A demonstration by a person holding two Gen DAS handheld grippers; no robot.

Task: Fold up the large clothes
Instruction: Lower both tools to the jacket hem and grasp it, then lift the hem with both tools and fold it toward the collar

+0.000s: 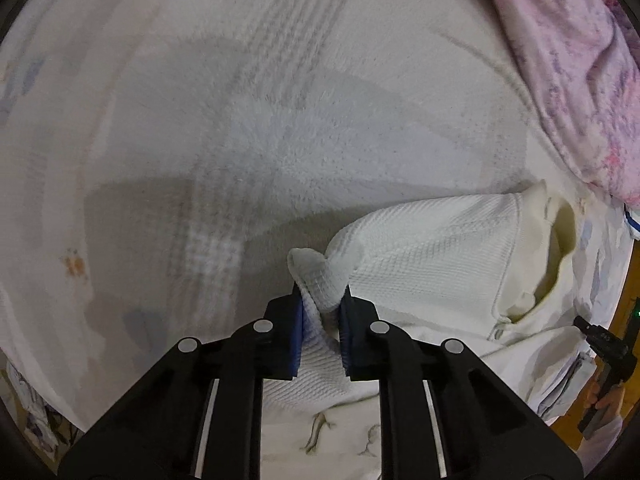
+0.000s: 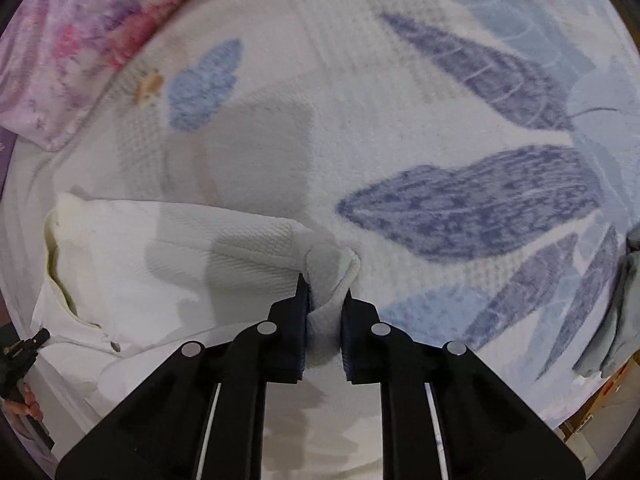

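A white waffle-knit garment [image 1: 436, 248] lies on a bed, its cream collar opening [image 1: 556, 248] toward the right in the left wrist view. My left gripper [image 1: 320, 292] is shut on a bunched corner of this garment, the fabric pinched between the blue pads and lifted a little. In the right wrist view the same garment [image 2: 180, 248] spreads to the left, collar [image 2: 54, 248] at the far left. My right gripper [image 2: 324, 288] is shut on another bunched corner of it. Each view shows the other gripper held in a hand at its edge.
The bedspread [image 2: 460, 208] is white with large blue leaf prints. A pink and purple floral quilt [image 1: 580, 72] is heaped at the bed's far side, also the quilt [image 2: 72, 40] at upper left. A grey-green cloth [image 2: 624, 312] lies at the right edge. Wooden floor [image 1: 624, 292] shows beyond the bed.
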